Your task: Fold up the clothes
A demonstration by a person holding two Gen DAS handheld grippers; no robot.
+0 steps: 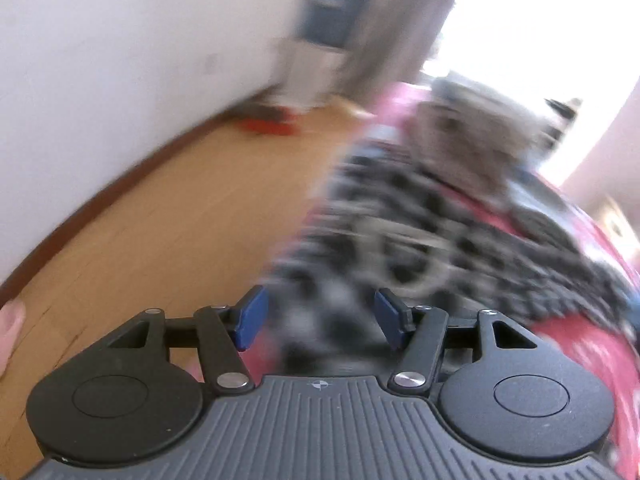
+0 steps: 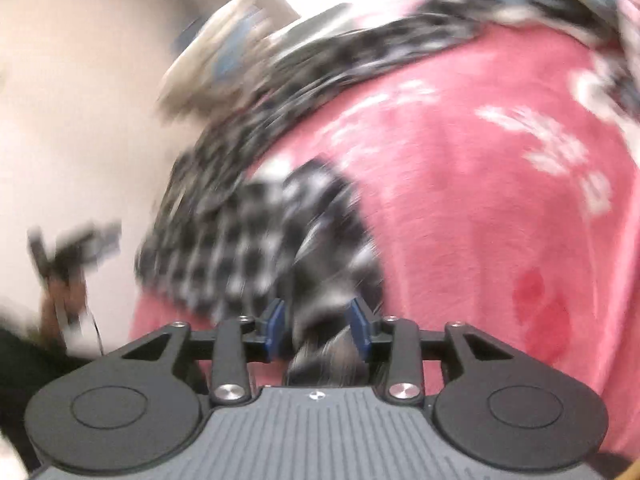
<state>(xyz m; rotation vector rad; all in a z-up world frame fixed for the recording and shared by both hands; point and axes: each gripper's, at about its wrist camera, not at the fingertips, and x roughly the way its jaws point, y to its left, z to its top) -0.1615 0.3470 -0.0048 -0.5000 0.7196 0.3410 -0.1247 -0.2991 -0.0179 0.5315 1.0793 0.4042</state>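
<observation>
A black-and-white checked garment [image 1: 420, 236] lies across a pink flowered bedcover [image 1: 592, 344], blurred by motion. My left gripper [image 1: 318, 318] is open, its blue pads [image 1: 250, 318] wide apart, with the checked cloth lying between and beyond them. In the right wrist view the same checked garment [image 2: 256, 248] stretches from the gripper up over the pink cover [image 2: 480, 200]. My right gripper [image 2: 318, 330] is shut on a bunched fold of the checked garment, which fills the gap between its blue pads [image 2: 276, 330].
A wooden floor [image 1: 180, 220] and white wall [image 1: 120, 60] lie left of the bed. A grey-brown heap of clothes [image 1: 472, 136] sits further up the bed. A blue and white cabinet [image 1: 320, 40] stands by the wall. A dark stand [image 2: 68, 260] shows at left.
</observation>
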